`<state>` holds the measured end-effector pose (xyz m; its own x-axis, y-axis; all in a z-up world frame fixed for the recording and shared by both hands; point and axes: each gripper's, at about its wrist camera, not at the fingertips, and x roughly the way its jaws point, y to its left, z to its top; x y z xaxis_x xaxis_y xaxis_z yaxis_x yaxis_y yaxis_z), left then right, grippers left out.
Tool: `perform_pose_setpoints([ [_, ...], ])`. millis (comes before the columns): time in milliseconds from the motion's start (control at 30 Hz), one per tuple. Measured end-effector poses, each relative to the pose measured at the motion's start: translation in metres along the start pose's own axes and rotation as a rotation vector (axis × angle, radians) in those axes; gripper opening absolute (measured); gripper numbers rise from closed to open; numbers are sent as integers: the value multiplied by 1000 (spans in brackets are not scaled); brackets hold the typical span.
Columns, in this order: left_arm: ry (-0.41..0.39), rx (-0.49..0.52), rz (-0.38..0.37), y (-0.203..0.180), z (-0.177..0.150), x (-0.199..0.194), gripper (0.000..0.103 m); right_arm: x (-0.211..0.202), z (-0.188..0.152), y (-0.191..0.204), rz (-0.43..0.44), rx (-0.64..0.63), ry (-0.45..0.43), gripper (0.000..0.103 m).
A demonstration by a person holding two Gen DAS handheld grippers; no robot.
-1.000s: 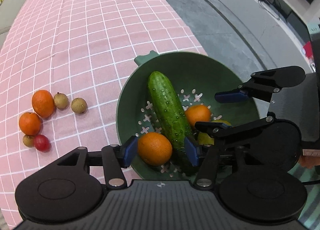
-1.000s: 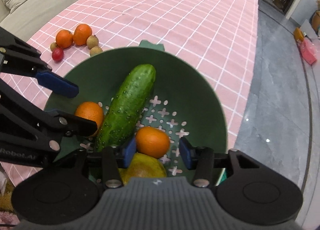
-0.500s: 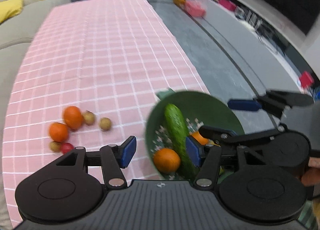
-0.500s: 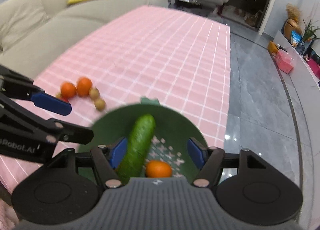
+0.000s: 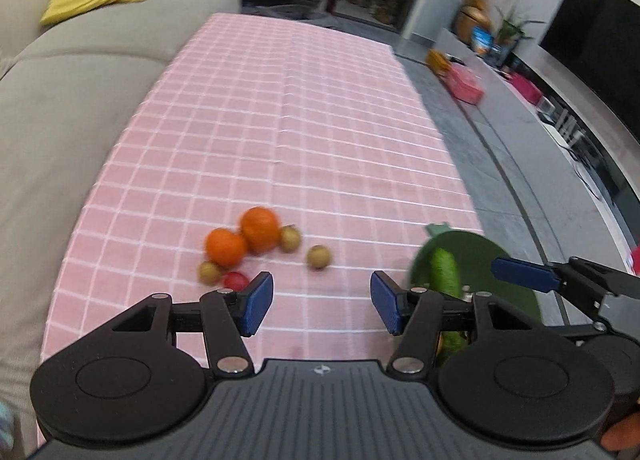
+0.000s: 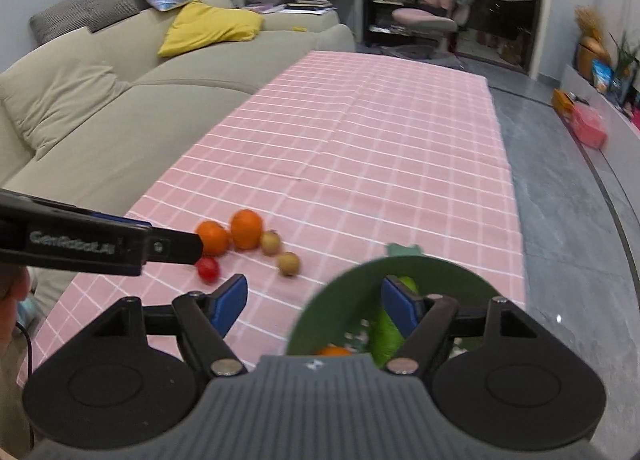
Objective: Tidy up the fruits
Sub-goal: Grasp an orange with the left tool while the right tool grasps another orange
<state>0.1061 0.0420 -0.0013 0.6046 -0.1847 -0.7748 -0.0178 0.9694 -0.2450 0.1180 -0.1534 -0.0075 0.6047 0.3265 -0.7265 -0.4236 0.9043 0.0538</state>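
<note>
Checked pink cloth [image 5: 320,131] is spread over the bench beside a beige sofa [image 6: 100,111]. Loose fruits [image 5: 256,248] are clustered left of the green bowl [image 6: 352,300]. The left tool [image 5: 322,302] is held open and empty; the right tool [image 6: 314,306] is opening, nothing gripped.

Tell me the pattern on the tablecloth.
Pink with a white grid of thin lines; the tablecloth shows best in the right wrist view.

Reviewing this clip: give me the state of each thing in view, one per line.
Left tongs: open, empty.
Right tongs: opening, nothing between the pads.
Bowl: upright on the cloth, partly filled.
Cucumber: lying in the bowl.
Orange in bowl: mostly hidden.
Two oranges: loose on the cloth, touching.
Red fruit: loose on the cloth.
Three brown fruits: loose on the cloth.
</note>
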Motion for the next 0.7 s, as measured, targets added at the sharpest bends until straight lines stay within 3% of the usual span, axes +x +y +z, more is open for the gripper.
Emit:
perform_pose_setpoints([
  [367,-13,-134,5,50,-8,2,64,24,7,42,66,-133,2,70],
  [700,2,-218,10,77,-11,31,58,65,18,49,90,-184,44,56],
])
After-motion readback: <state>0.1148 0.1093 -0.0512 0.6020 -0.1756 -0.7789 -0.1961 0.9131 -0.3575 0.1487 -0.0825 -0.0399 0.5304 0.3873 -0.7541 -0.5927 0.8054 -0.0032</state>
